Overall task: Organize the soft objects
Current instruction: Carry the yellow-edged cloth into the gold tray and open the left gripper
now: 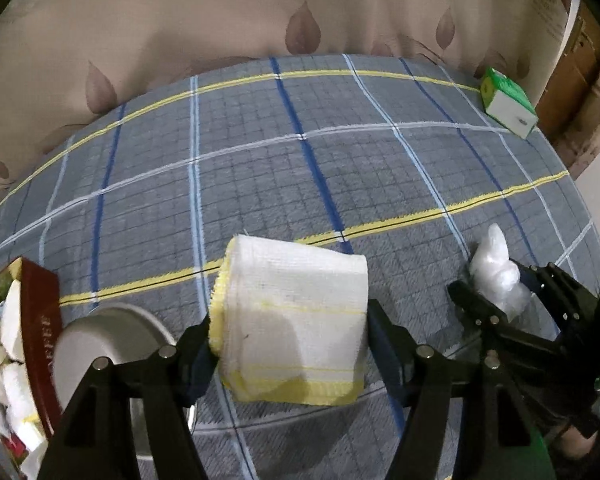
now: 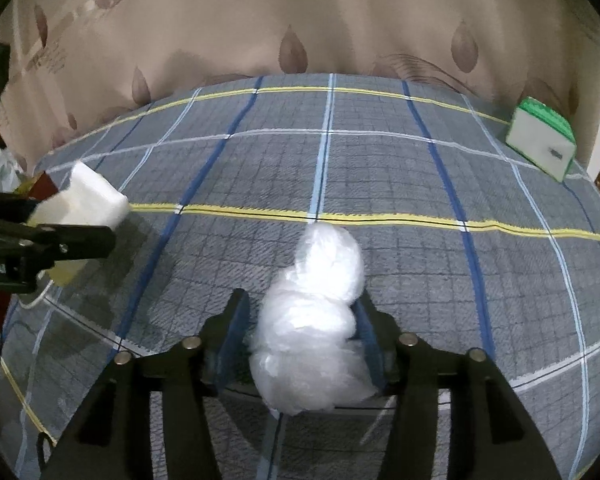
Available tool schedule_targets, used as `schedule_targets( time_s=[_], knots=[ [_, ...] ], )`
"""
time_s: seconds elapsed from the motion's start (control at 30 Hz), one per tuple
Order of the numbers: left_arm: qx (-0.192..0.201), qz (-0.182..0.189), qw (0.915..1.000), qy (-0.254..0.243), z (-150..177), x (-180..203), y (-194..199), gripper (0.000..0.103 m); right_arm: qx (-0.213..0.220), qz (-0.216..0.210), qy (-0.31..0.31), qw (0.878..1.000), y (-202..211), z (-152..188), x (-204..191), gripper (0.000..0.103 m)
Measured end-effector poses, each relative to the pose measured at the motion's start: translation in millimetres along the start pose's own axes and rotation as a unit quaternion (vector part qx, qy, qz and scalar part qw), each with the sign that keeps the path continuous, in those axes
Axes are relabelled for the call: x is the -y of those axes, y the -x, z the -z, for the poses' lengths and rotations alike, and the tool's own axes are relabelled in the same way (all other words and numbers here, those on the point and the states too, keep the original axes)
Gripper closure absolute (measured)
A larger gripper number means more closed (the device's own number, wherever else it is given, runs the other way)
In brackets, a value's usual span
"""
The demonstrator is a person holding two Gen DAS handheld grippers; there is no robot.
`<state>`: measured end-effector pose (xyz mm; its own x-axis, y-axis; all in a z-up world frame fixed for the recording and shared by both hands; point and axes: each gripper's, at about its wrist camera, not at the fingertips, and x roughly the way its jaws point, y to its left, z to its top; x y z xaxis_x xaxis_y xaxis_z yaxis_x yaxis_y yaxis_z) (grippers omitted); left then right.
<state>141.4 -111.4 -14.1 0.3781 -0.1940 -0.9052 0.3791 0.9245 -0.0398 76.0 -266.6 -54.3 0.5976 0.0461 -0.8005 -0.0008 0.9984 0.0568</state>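
My left claw (image 1: 288, 344) grips a folded white cloth with yellow edging (image 1: 296, 320), pads pressed on both sides, held just above the plaid cover (image 1: 260, 160). My right claw (image 2: 300, 344) sits half wide around a crumpled clear plastic wad (image 2: 312, 320); the right pad touches it, whether the left pad does I can't tell. At my left: a red box (image 1: 40, 320) stuffed with white cloths, and a grey round lid (image 1: 108, 340) just beside it. The middle and far cover lie bare up to the leaf-print curtain (image 1: 220, 20). A green-white carton (image 1: 508, 102) sits near the far right edge, well apart from both claws.
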Motion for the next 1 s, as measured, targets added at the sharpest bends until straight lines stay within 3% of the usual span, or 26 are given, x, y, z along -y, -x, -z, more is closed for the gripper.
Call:
schedule_targets(
  time_s=[0.43,0.67,1.0],
  knots=[
    [0.013,-0.033,0.9993,0.014,26.4,-12.5,43.1,0.034,-0.002,0.018,0.015,1.000,-0.6,-0.3,-7.1,0.052],
    [0.016,-0.026,0.9992,0.027,43.1,-22.5,74.9,0.034,-0.002,0.023,0.018,1.000,-0.1,-0.3,-8.9,0.053],
    [0.017,-0.051,0.9972,0.052,75.4,-63.6,115.2,0.034,-0.002,0.023,0.018,1.000,-0.1,-0.6,-8.7,0.053]
  ],
)
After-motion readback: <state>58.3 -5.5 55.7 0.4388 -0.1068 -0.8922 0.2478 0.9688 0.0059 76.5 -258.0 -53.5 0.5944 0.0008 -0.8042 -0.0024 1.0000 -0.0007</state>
